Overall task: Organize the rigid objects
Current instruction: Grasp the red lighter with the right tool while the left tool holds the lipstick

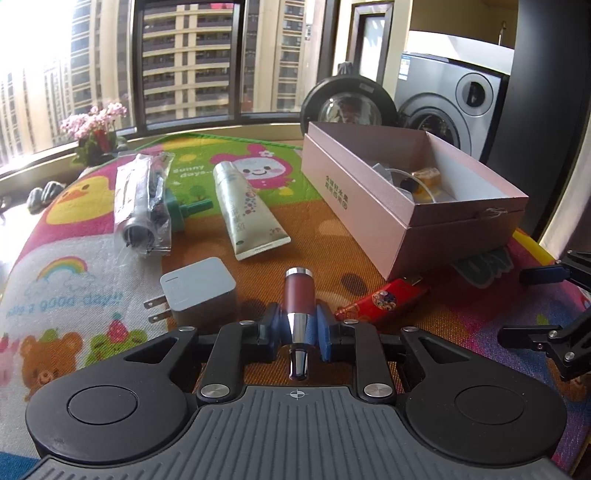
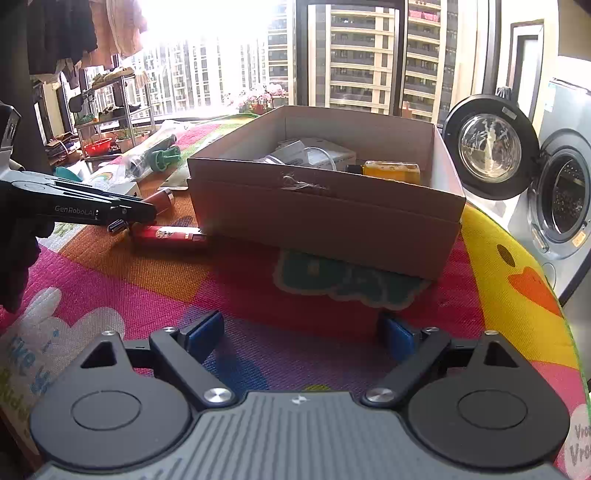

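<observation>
Sunny windows and a washing machine [image 2: 561, 206] stand behind the bright cartoon mat [image 1: 92, 295]. On it, the left gripper [image 1: 298, 325] squeezes a small dark red lip tube [image 1: 298, 299] between its blue pads. To do this well, I think it should hold tight, lift straight up, and carry the tube right to the pink box [image 1: 406, 206]. The right gripper [image 2: 295, 334] is wide open and holds nothing. Only its view shows deep inside the box. Only the left view shows the charger [image 1: 199, 288] and cream tube [image 1: 247, 210].

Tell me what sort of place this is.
Probably a home laundry balcony in a high-rise flat: a front-loading washing machine with its door open, clothes hanging by the window, apartment towers outside.
</observation>
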`<state>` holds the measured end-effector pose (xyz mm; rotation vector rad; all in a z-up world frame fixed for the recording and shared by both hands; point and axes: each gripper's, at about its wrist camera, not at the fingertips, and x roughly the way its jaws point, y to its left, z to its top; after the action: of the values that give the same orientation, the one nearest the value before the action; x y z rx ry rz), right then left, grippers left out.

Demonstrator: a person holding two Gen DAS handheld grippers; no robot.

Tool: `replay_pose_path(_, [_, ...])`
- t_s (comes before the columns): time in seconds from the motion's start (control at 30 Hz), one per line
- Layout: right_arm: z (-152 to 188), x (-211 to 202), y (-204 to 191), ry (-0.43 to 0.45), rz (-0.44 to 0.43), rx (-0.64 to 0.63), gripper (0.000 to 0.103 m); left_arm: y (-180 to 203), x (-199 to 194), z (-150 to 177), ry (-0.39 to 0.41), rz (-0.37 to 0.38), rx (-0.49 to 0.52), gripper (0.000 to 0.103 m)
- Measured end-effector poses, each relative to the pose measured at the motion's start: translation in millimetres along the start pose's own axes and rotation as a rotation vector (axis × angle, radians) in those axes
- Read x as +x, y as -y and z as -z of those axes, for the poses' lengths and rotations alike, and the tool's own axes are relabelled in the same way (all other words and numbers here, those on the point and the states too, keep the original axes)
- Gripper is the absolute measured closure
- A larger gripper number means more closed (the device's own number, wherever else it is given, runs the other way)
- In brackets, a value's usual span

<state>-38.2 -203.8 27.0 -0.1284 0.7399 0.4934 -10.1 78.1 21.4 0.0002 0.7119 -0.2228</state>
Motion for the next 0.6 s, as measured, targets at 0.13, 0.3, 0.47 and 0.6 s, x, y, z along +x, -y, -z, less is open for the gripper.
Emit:
replay_pose_path(0.13, [-4,3,-2,-0.04,-0.012,-0.008,0.0,3,-16,17,0.013,-0.018,0.025,0.078])
replay_pose_path(0.3, [-4,4,-11,-0.04,0.007,-0.005,0.0,2,-26,27,0.019,-0.014,0.002,0.078])
replay_pose_path(0.47, [-10,10,-42,-0.03,-0.06,-0.039,0.0,1,-32,33,0.029,-0.008,-0.009,0.078])
replay_pose_path(0.6, [-30,31,-74,-0.02,-0.071,-0.055,0.004,0,-35,37,0.037,0.0,-0.011,0.078])
